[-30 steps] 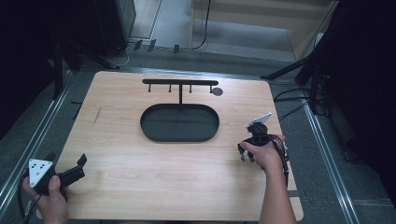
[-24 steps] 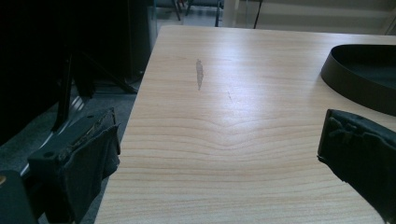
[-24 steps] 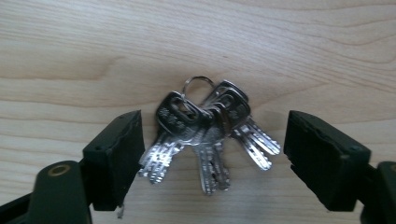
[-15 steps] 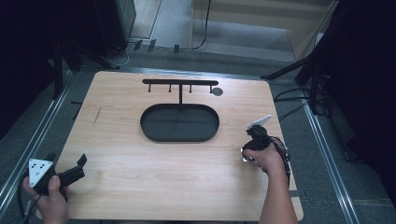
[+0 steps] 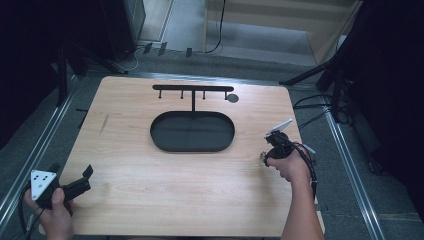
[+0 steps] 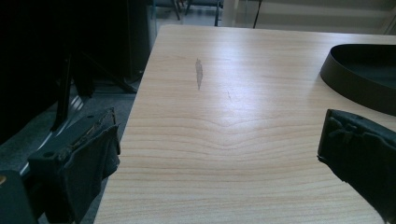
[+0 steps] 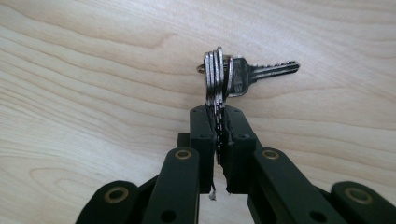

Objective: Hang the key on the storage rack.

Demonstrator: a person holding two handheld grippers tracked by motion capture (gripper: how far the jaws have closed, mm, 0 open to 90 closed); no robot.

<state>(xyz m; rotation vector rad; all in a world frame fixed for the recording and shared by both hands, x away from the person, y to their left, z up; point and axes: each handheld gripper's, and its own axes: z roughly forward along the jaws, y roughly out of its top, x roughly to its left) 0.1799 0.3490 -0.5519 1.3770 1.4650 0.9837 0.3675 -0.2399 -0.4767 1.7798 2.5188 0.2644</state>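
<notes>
A bunch of silver keys on a ring (image 7: pixel 218 77) stands on edge on the wooden table (image 7: pixel 93 70), with one key (image 7: pixel 266 71) sticking out to the right. My right gripper (image 7: pixel 218 112) has just been closing and is now shut on the lower blades of the bunch. From above, the right gripper (image 5: pixel 266 158) points down near the table's right edge, with a hand around it. My left gripper (image 5: pixel 72 175) rests at the front left corner. Its jaws stand wide apart, and nothing lies between them in the left gripper view (image 6: pixel 219 154).
A black oval tray (image 5: pixel 165 144) sits mid-table, and its rim (image 6: pixel 345 88) also appears in the left gripper view. Behind it stands a black rack with hooks (image 5: pixel 192 88), with a small grey disc (image 5: pixel 232 98) beside it. Cables and black stands lie on the floor beyond the table's right edge.
The right hand has edged slightly to the right at about the same spot. The left hand and its gripper have kept still.
</notes>
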